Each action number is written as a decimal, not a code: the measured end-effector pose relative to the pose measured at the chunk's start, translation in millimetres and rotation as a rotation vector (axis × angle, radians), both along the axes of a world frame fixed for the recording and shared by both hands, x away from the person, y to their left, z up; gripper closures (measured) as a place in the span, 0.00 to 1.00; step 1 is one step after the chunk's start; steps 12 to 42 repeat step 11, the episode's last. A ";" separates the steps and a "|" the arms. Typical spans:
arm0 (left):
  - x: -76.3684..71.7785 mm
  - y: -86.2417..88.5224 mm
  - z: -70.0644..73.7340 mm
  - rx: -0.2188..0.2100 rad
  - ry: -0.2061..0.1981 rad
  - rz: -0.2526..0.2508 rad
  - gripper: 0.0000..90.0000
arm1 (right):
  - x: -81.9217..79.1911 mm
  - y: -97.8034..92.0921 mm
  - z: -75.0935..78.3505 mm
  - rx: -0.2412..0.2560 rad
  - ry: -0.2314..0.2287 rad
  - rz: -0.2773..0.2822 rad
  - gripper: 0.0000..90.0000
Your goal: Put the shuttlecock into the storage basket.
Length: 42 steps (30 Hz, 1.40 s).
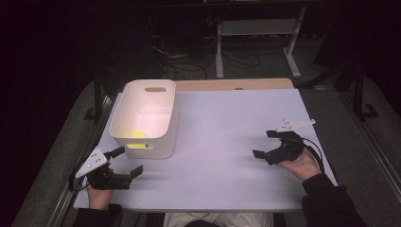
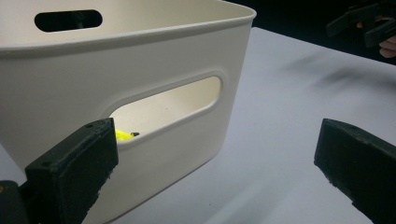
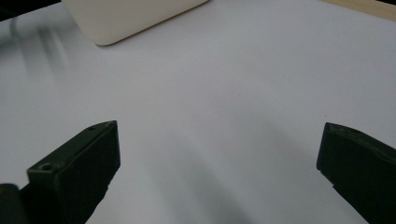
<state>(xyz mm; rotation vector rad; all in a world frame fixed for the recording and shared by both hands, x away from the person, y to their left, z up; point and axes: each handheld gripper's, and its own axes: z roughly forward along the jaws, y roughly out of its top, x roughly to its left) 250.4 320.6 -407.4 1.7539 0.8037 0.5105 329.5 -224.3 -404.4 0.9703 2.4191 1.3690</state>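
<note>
- Cream-white plastic bin (image 1: 144,118) with rounded corners and slot handles stands on the pale table (image 1: 227,137), toward its far left part.
- Bright yellow small object (image 1: 137,135) lies on the bin's floor against the near wall; it glows through the near handle slot (image 2: 166,109).
- Left gripper (image 1: 126,161) sits just beside the bin's near wall, jaws spread wide and empty, one jaw close to the slot.
- Right gripper (image 1: 265,143) rests well apart from the bin, to its right, jaws likewise wide and holding nothing.
- Judging by its thin moulded walls, the bin is probably light, stiff and fairly slick; the rim or a handle slot looks the surest grip.
- What the yellow thing is I cannot tell.
</note>
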 end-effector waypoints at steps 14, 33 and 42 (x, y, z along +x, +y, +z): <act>0.0 0.3 0.2 0.001 -0.001 0.002 0.00 | -15.4 -17.5 -7.4 0.012 -0.022 -0.035 0.00; 0.0 0.3 0.2 0.001 -0.001 0.002 0.00 | -15.4 -17.5 -7.4 0.012 -0.022 -0.035 0.00; 0.0 0.3 0.2 0.001 -0.001 0.002 0.00 | -15.4 -17.5 -7.4 0.012 -0.022 -0.035 0.00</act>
